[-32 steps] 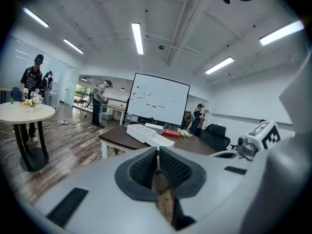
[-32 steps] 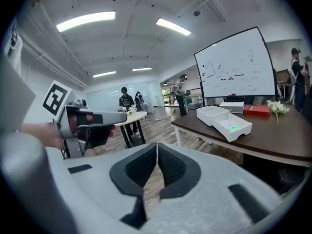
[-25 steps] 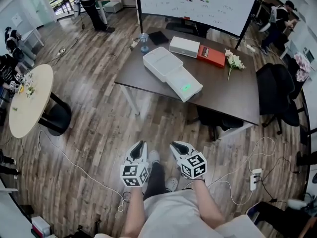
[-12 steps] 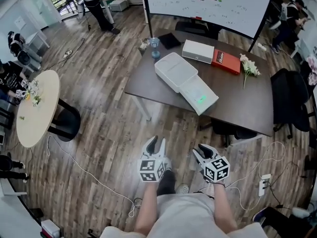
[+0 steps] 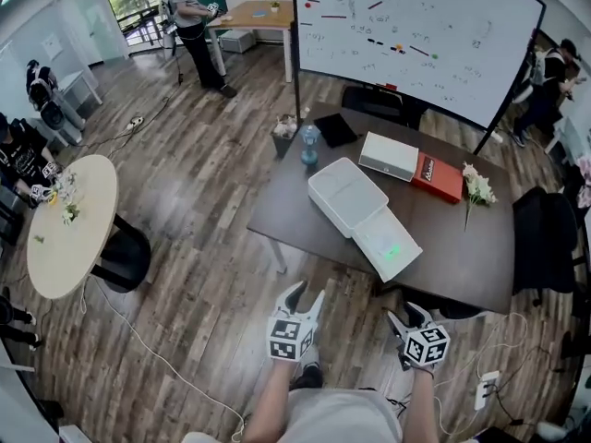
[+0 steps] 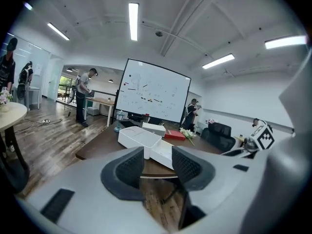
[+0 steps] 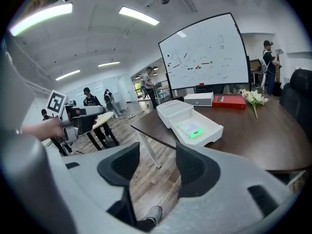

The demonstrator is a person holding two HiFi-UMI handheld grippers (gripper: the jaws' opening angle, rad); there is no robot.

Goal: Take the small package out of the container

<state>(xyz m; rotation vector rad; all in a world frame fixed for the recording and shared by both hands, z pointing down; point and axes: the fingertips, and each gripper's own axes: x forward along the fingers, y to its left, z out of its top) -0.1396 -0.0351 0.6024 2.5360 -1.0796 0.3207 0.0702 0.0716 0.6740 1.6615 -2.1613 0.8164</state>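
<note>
View of both grippers on the near side of the dark table [image 5: 448, 238], seen from my head and along each pair of jaws. My left gripper [image 5: 306, 293] was held over the wooden floor [image 5: 203, 247], off the table's near edge and short of its near-left corner; its jaws had just been opening and stood wide apart with nothing between the pads, only floor and the table's edge showing through the gap. My right gripper [image 5: 406, 317] was likewise held off the table's near edge, towards the middle of that edge; its jaws had also just been opening and stood apart, again empty. Neither gripper touched the table. The white container [image 5: 343, 192] lay open on the table's left half, its two halves side by side, one towards the table's middle and one at the near edge. The small package [image 5: 391, 250], marked by a green patch, lay inside the half at the table's near edge, well apart from both grippers. Towards the table's far edge lay a white box [image 5: 388, 155] and, touching it, a red box [image 5: 436, 176]; flowers [image 5: 477, 187] lay towards the table's right end, and a bottle [image 5: 309, 144] stood at its far-left corner. A whiteboard [image 5: 416, 35] stood beyond the table.
</note>
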